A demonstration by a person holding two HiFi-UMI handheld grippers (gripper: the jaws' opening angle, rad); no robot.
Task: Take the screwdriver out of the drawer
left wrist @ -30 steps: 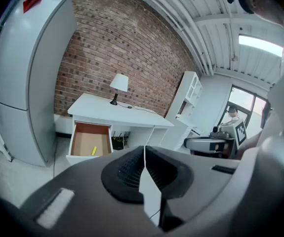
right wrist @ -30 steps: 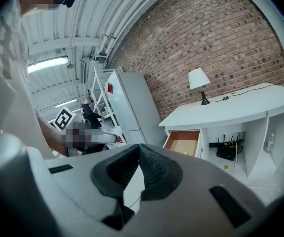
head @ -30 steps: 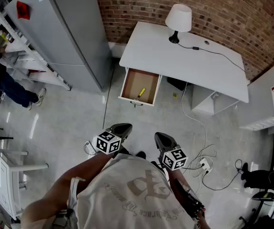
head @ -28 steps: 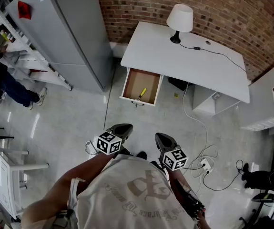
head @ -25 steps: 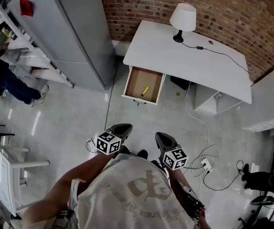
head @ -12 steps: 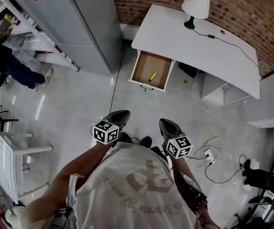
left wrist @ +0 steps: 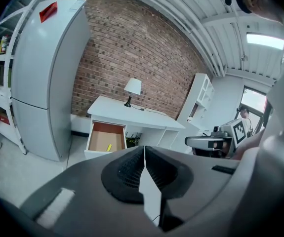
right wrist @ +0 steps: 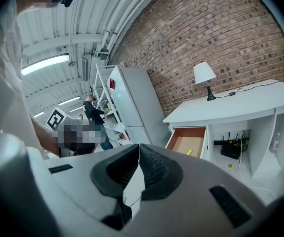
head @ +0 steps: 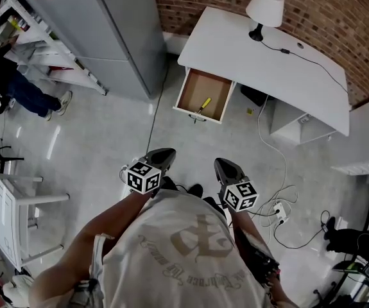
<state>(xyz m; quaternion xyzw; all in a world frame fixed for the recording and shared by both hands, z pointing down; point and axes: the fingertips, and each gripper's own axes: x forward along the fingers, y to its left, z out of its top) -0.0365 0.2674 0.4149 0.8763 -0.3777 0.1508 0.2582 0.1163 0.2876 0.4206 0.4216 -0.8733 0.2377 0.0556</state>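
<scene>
A yellow-handled screwdriver [head: 202, 104] [left wrist: 108, 147] [right wrist: 189, 152] lies in the open wooden drawer [head: 193, 90] [left wrist: 100, 139] [right wrist: 182, 143] pulled out of the white desk [head: 261, 59]. Both grippers hang well short of it, close to the person's chest. My left gripper [head: 162, 156] [left wrist: 143, 153] is shut, with its jaws touching and nothing between them. My right gripper [head: 225, 166] [right wrist: 138, 153] is shut and empty as well.
A grey fridge [head: 117, 27] stands left of the desk, with white shelving [head: 40, 50] and a person [head: 8, 85] beyond it. A white lamp [head: 263, 9] stands on the desk. Cables and a power strip [head: 278, 212] lie on the floor at the right. A white cart [head: 14, 220] is at the near left.
The desk and drawer have slid up and to the right in the head view as the person moved. Both grippers keep their place in front of the chest, still shut.
</scene>
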